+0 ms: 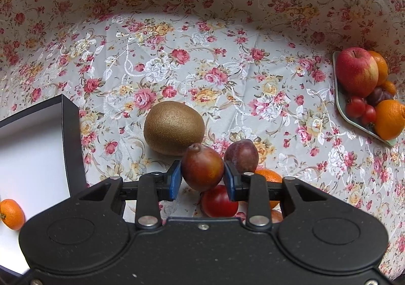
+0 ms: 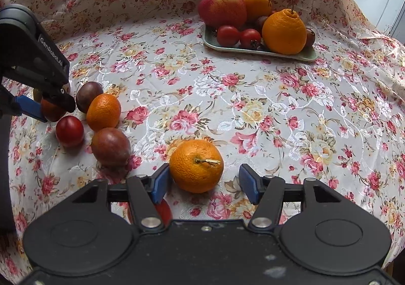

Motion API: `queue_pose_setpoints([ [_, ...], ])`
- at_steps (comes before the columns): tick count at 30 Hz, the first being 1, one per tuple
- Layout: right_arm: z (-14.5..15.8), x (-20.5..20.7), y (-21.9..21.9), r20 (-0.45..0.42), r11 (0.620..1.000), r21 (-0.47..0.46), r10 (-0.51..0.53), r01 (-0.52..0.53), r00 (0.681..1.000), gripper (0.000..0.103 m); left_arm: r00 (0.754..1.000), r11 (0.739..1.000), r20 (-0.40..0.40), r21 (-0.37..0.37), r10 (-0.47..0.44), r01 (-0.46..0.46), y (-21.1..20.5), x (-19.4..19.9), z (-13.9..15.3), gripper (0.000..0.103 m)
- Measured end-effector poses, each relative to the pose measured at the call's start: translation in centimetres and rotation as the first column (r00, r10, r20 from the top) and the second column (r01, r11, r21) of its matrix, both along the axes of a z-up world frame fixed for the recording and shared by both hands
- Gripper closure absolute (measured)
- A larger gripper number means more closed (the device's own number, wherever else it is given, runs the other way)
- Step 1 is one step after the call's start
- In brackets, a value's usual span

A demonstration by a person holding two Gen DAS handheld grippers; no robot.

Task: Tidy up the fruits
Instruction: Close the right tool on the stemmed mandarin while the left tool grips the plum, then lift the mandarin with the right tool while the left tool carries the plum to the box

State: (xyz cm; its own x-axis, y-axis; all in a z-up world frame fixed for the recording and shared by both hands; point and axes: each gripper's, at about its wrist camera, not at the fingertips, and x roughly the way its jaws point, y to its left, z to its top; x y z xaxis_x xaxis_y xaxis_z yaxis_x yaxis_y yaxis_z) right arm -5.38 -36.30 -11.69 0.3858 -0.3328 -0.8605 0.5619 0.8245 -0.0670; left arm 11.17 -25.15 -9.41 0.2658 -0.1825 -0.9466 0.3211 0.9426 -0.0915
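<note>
Clearly the left gripper [image 1: 202, 178] has its jaws closed on a reddish-brown fruit [image 1: 202, 167], pinched across its widest part so the blue pads [image 1: 175, 180] bear on opposite flanks and it cannot roll out. It sits in a loose cluster on the floral counter [image 1: 227, 70]: a kiwi [image 1: 174, 127] just behind, a dark plum [image 1: 241, 156] just beside on the right, a red tomato [image 1: 219, 202] below. Whether the held fruit is already clear of the cloth is hard to tell from this angle. To the left stands a dark-walled box [image 1: 72, 138] with a white floor, one small orange [image 1: 12, 214] already inside, which is probably where this fruit belongs.

The right gripper [image 2: 203, 183] has its jaws spread wide around a stemmed orange [image 2: 196, 165]; the left pad is almost against the peel, the right one apart from it, so nothing is gripped yet. Centring before closing would stop the orange being nudged aside. Farther back, a green tray [image 2: 307, 56] holds an apple [image 2: 221, 6], larger oranges and tomatoes, grouped away from the loose fruit.
</note>
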Motion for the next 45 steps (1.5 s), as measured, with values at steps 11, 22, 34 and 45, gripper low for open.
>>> queue_pose_setpoints([
  [11, 1.0, 1.1, -1.1, -0.014, 0.990, 0.131, -0.057, 0.058, 0.998, 0.059, 0.999, 0.999, 0.039, -0.041, 0.027, -0.025, 1.9, 0.3, 3.1, 0.060],
  [22, 5.5, 2.7, -0.3, 0.086, 0.972, 0.196, -0.148, 0.129, 0.985, 0.059, 0.991, 0.996, 0.103, -0.028, 0.083, -0.081, 6.2, 1.1, 6.2, 0.060],
  [34, 9.6, 4.8, 11.0, 0.270, 0.971, 0.084, 0.195, -0.225, 0.943, 0.059, 0.973, 0.982, 0.146, 0.028, 0.180, -0.186, 13.4, 2.5, 6.9, 0.060],
  [45, 10.3, 5.6, 19.2, 0.313, 0.889, 0.091, 0.403, -0.449, 0.860, 0.058, 0.952, 0.955, 0.123, 0.072, 0.279, -0.289, 19.6, 4.1, 5.7, 0.060],
])
